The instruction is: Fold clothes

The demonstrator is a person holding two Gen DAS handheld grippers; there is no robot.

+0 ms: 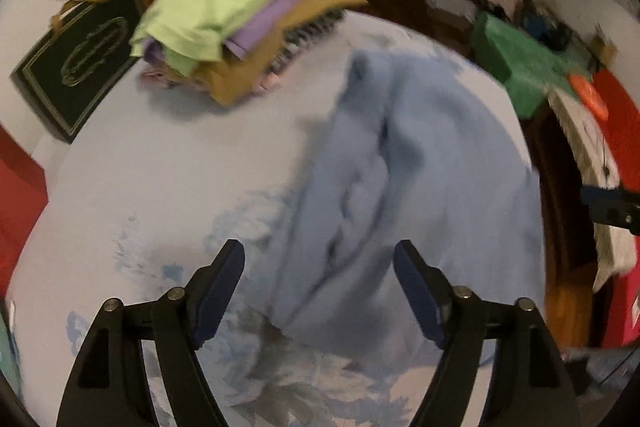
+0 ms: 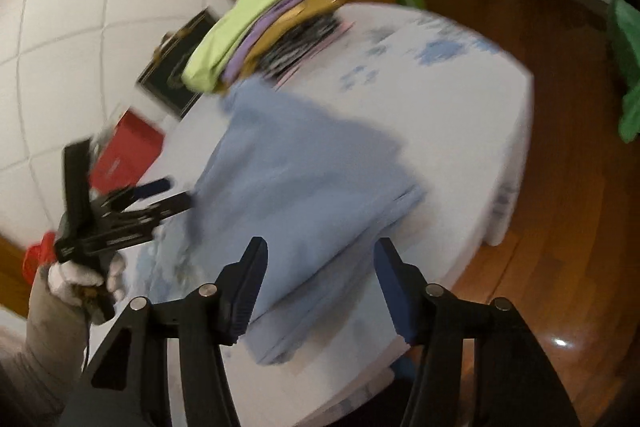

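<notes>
A light blue garment (image 1: pixel 392 171) lies loosely folded and wrinkled on the bed's floral sheet (image 1: pixel 160 187); it also shows in the right wrist view (image 2: pixel 304 179). My left gripper (image 1: pixel 320 259) is open and empty, just above the garment's near end. In the right wrist view the left gripper (image 2: pixel 168 189) shows at the garment's left edge, held by a gloved hand. My right gripper (image 2: pixel 320 255) is open and empty above the garment's near right corner. A stack of folded clothes (image 1: pixel 240 11), green on top, sits at the far end of the bed (image 2: pixel 256 39).
A black framed box (image 1: pixel 76 63) and a red box (image 1: pixel 20 195) lie left of the bed. A green bag (image 1: pixel 520 67) and clutter stand on the right. The wooden floor (image 2: pixel 560 207) lies past the bed's right edge. A white tiled wall (image 2: pixel 80 27) is at the left.
</notes>
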